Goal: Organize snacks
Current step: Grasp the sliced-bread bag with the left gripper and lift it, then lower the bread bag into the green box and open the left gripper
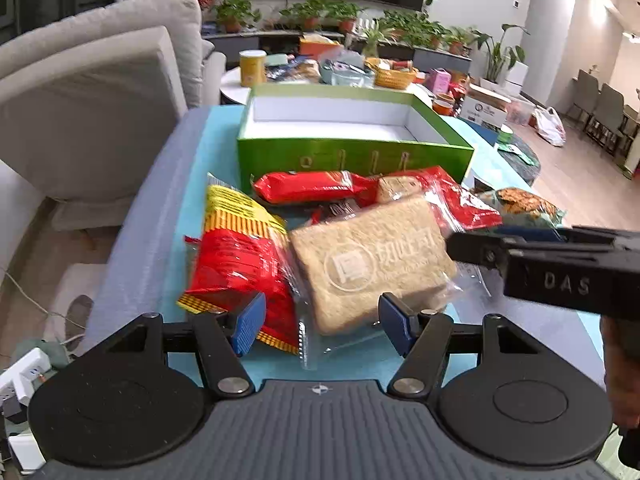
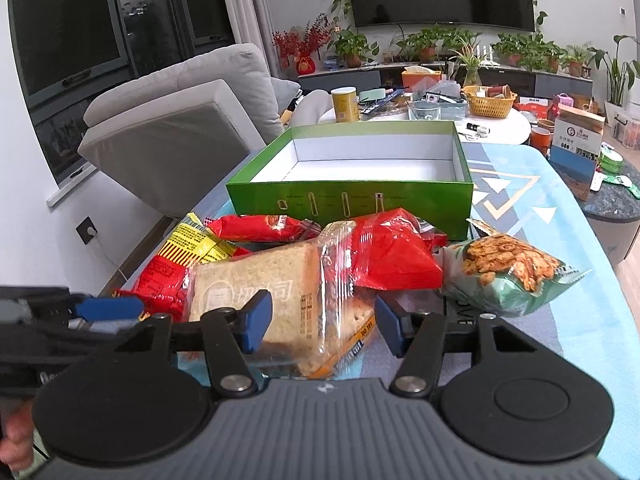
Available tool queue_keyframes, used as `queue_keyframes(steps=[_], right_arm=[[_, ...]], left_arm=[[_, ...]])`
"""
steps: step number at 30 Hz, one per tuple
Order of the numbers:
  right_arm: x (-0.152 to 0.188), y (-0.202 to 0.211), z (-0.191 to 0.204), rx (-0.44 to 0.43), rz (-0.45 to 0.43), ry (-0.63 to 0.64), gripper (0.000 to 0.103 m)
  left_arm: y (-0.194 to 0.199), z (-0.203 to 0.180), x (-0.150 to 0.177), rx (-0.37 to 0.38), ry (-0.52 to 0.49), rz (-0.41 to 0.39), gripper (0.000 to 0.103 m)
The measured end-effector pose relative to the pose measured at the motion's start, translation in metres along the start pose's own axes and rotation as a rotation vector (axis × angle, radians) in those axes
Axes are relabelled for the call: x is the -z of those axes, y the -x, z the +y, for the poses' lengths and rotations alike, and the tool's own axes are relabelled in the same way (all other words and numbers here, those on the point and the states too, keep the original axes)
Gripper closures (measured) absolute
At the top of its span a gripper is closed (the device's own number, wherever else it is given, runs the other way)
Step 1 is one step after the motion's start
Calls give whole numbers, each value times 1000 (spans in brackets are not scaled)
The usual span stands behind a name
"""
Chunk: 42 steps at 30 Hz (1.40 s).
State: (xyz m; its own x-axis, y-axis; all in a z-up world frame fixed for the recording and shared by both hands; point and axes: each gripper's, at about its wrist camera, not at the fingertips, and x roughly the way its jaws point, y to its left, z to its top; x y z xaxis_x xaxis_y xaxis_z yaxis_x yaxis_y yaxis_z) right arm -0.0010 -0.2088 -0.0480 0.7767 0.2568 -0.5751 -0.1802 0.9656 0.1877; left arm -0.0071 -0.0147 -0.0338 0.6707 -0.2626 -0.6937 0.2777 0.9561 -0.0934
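Bread pack (image 1: 370, 266) between left tool (image 1: 322, 322) pads

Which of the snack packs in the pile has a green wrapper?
The bag of fried twists, at the pile's right end beside the green box's corner. Its wrapper is pale green; the others are red, red and yellow, or clear.

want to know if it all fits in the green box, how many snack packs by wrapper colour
red: 2, a long pack and a red bag
red and yellow pack: 1
clear bread pack: 1
green chip bag: 1
total: 5; a mostly hidden dark pack is not counted
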Motion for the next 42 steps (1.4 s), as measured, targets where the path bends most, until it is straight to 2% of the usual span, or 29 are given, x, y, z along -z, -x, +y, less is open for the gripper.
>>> queue_keyframes(steps=[6,16,17,24,29,33,38,42], right_arm=[[-2,-11,-1,-12,25,-9,39],[-4,-26,-8,-60,68,-38,40],[-5,-26,-8,-69,68,-33,44],[-6,-25,-4,-82,73,-9,52],[-8,-16,-1,-108,66,-7,61],[-16,-8,1,-106,32,6,62],[-44,-3,-1,-130,-41,-10,62],[-76,-19,-7,-183,-63,-79,62]], left_arm=[[-19,8,-2,29,32,52,44],[-40,16,-8,148,71,80,43],[-42,17,-9,159,75,86,42],[-54,18,-5,245,109,94,43],[-47,13,-6,249,89,63,45],[-39,10,-14,247,82,23,45],[-24,9,-45,219,54,-67,45],[-23,13,-76,164,35,-124,45]])
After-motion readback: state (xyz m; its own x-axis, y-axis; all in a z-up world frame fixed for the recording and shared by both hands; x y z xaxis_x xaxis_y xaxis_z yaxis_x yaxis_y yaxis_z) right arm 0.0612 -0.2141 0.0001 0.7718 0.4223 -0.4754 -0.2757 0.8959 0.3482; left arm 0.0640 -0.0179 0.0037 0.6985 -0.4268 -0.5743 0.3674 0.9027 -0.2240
